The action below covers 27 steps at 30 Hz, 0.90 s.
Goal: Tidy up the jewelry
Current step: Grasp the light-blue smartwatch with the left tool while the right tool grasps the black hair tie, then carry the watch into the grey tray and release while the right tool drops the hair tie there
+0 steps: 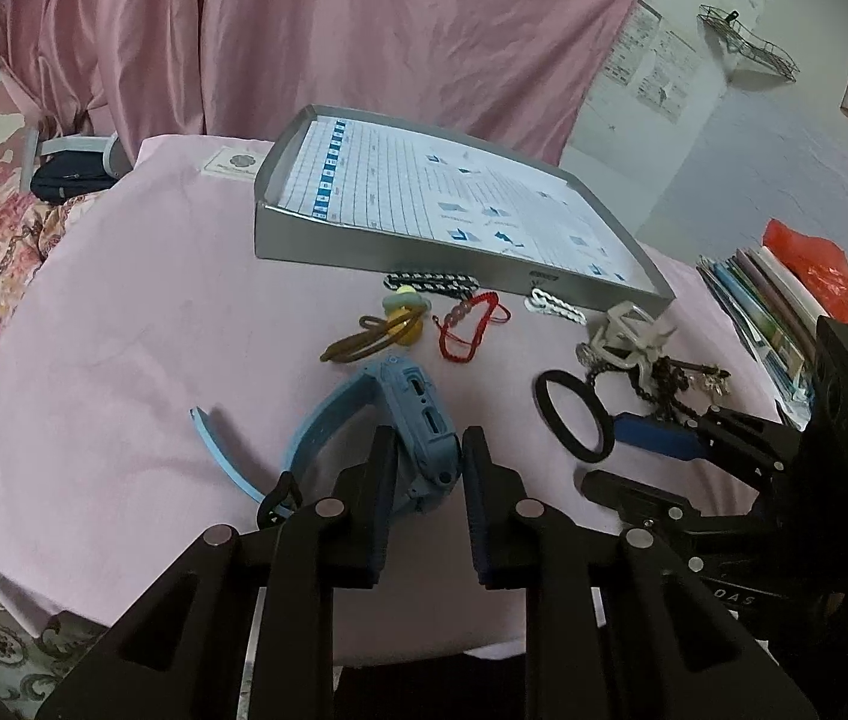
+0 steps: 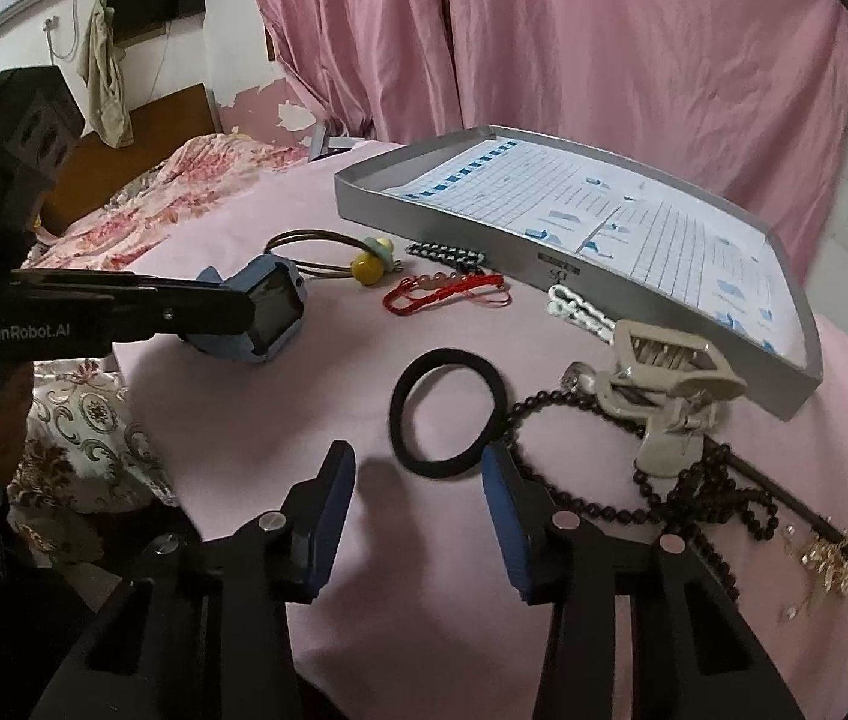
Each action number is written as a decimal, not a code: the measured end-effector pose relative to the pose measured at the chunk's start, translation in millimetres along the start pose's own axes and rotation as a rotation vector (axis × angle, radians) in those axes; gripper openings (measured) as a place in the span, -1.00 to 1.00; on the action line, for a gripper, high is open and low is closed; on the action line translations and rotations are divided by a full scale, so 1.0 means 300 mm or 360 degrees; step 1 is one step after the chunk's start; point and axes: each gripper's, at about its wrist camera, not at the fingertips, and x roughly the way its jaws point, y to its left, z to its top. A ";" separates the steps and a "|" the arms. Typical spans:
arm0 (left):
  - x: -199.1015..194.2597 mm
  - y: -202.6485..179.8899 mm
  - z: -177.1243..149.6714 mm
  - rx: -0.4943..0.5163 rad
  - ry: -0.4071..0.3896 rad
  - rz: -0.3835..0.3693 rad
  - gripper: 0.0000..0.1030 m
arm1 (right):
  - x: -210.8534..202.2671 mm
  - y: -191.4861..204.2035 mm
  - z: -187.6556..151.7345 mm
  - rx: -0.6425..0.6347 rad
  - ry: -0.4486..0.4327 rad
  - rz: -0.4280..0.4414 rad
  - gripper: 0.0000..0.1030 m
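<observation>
Blue rubber marks the watch (image 1: 417,420), low in the centre of the left wrist view, where the left tongs (image 1: 428,450) pinch its case while the strap trails on the pink cloth of the counter (image 1: 123,330). The right tongs (image 2: 417,468) are spread and hold nothing, hovering just before the black hair tie (image 2: 451,414). The grey tray (image 1: 363,240), upper centre, holds only a printed sheet. I judge the grip risky: the case is smooth and held near one edge, so it could twist free, and its strap may snag the brown hair tie (image 1: 363,339) nearby.
</observation>
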 end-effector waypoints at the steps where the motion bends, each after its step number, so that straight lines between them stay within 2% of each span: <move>1: -0.001 0.001 -0.001 0.0000 0.0000 -0.0003 -0.66 | 0.005 -0.001 -0.003 0.0009 0.0014 -0.0005 -0.19; 8: -0.011 0.002 -0.006 -0.0038 -0.0017 -0.0013 -0.66 | 0.046 -0.005 0.035 0.0083 0.0011 -0.0104 -0.22; 9: -0.014 0.005 -0.006 -0.0049 -0.0022 -0.0016 -0.66 | 0.050 -0.001 0.038 0.0080 0.0007 -0.0121 -0.26; 12: -0.027 0.008 -0.008 -0.0067 -0.0038 -0.0021 -0.66 | 0.060 0.004 0.044 0.0077 -0.0016 -0.0155 -0.69; 14: -0.036 0.005 -0.011 -0.0069 -0.0047 -0.0021 -0.66 | 0.059 -0.002 0.044 0.0089 -0.0021 -0.0155 -0.79; 21: -0.079 -0.032 0.000 -0.0022 -0.0100 -0.0034 -0.67 | -0.022 -0.019 0.052 0.0125 -0.0142 -0.0031 -0.83; 27: -0.109 -0.078 0.113 0.0051 -0.0201 -0.0042 -0.67 | -0.108 -0.100 0.157 0.0096 -0.0283 -0.0076 -0.83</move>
